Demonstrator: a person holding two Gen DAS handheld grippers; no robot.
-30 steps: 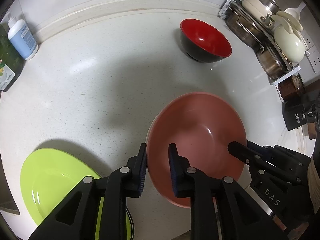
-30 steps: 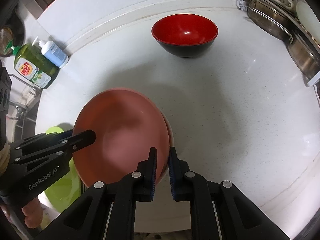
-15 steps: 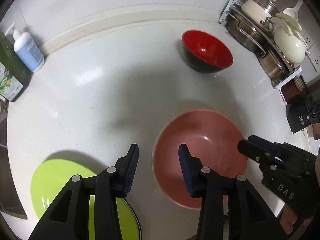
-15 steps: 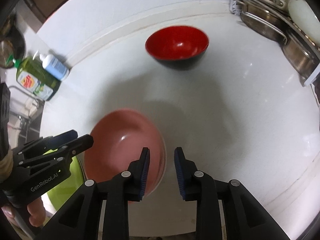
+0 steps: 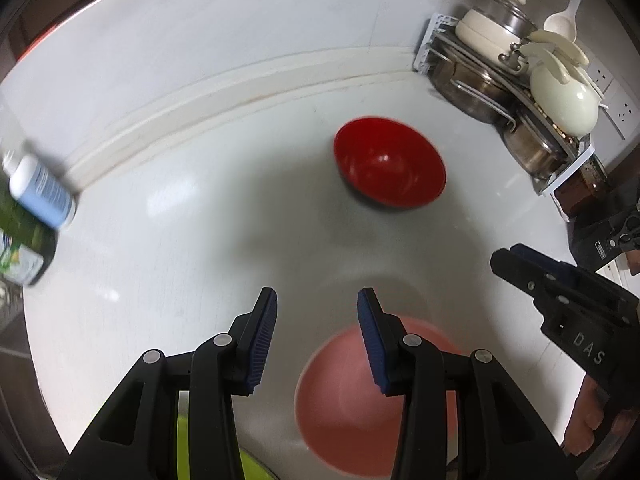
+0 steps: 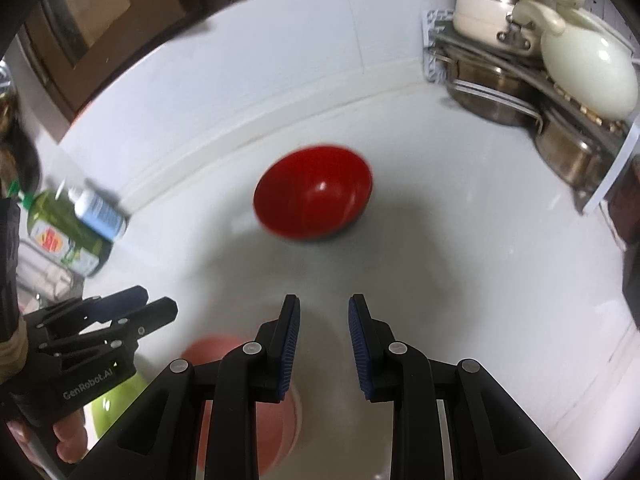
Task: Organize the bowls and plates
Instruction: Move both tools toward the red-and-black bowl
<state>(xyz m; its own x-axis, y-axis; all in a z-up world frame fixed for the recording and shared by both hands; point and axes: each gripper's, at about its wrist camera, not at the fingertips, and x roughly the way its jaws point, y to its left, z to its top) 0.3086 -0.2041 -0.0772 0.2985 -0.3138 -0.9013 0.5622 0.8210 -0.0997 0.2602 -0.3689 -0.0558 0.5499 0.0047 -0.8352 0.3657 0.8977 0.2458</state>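
A pink plate (image 5: pixel 352 404) lies flat on the white counter, low in the left wrist view and partly under my fingers; the right wrist view shows its edge (image 6: pixel 208 348). My left gripper (image 5: pixel 317 336) hangs open above the pink plate's far rim, holding nothing. My right gripper (image 6: pixel 324 344) is open too, just right of the plate. A red bowl with a black outside (image 5: pixel 390 168) (image 6: pixel 314 196) stands upright farther back. A lime green plate (image 6: pixel 116 396) (image 5: pixel 248 466) lies at the near left, mostly hidden.
A dish rack (image 5: pixel 516 92) (image 6: pixel 520 80) with steel pots, a cream pot and lids fills the back right corner. Two soap bottles (image 5: pixel 36 196) (image 6: pixel 80 220) stand at the left. The white counter (image 5: pixel 200 240) has bare room between the bowl and the bottles. A hand (image 6: pixel 68 436) holds the left gripper.
Both grippers let go of the pink plate, opened and lifted back from it. The plate now lies flat on the counter, low in both views.
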